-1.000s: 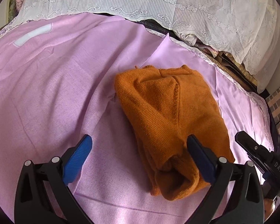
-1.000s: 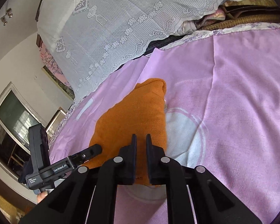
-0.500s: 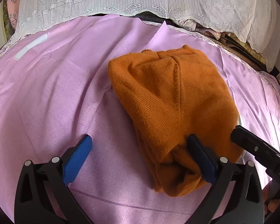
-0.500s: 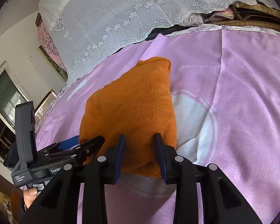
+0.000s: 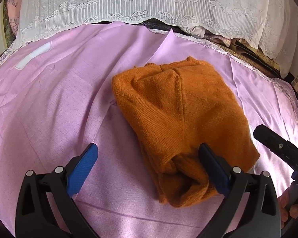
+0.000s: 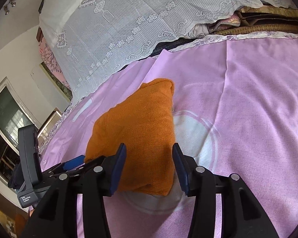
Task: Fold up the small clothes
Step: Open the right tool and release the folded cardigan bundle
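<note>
Orange sweater (image 5: 180,117) lies folded on pink sheet (image 5: 55,99), lace cover (image 5: 149,4) behind.

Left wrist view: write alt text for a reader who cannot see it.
A folded orange knitted garment lies on a wrinkled pink bedsheet. The left claw stands wide open with blue pads, its right finger at the garment's near end. White lace fabric drapes behind.

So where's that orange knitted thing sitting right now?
The orange sweater lies folded on the pink sheet, below the white lace cover. In the right wrist view it's between the opening right claw.
</note>
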